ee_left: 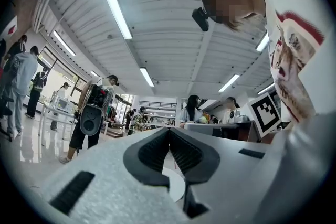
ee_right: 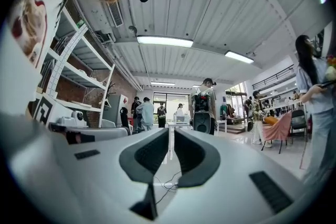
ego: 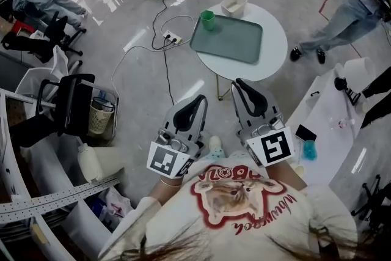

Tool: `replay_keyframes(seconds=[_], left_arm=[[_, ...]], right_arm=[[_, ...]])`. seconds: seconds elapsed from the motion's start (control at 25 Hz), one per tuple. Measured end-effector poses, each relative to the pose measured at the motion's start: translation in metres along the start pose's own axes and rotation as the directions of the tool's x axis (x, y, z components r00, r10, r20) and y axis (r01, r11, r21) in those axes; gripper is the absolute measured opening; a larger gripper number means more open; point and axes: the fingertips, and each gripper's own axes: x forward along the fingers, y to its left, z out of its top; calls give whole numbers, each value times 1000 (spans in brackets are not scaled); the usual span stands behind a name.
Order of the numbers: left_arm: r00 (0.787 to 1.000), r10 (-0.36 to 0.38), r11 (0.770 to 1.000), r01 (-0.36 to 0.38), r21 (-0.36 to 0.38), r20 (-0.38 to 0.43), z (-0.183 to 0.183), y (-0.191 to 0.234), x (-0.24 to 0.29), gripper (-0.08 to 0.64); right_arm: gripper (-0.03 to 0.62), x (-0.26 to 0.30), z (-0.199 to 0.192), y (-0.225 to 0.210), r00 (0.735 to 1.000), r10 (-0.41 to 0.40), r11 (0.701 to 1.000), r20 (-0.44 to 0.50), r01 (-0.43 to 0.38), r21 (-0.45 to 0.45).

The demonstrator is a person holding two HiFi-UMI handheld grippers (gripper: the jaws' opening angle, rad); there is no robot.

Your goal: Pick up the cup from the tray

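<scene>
Left gripper and right gripper — jaws closed, empty — hang far from the cup on the tray.

Plenty of open floor on the way to the round table — just a cable trailing there. The tray is mostly bare; cup at its far-left corner, white tub behind — possibly touching the tray.

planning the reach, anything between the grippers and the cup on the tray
Nothing visible. The cup stands alone at the tray's far left corner, the white tub beyond it. The left gripper and right gripper are shut, short of the table.
</scene>
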Motion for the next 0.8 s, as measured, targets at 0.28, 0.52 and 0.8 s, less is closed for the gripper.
replay_keyframes(seconds=[0.28,0.52,0.8], left_arm=[[998,-44,996,40,-83,-46,-18,21,31,14],[999,-23,996,18,-90,-45,-23,48,58,15],[999,18,997,-20,-68,-34,-35,97,115,14]], right_arm=[[49,30,-15,-24,999,-43,999,-32,44,10],[49,60,-22,-47,999,-36,999,-40,35,-16],[49,116,-38,-90,999,8,1000,-46,-9,-4]])
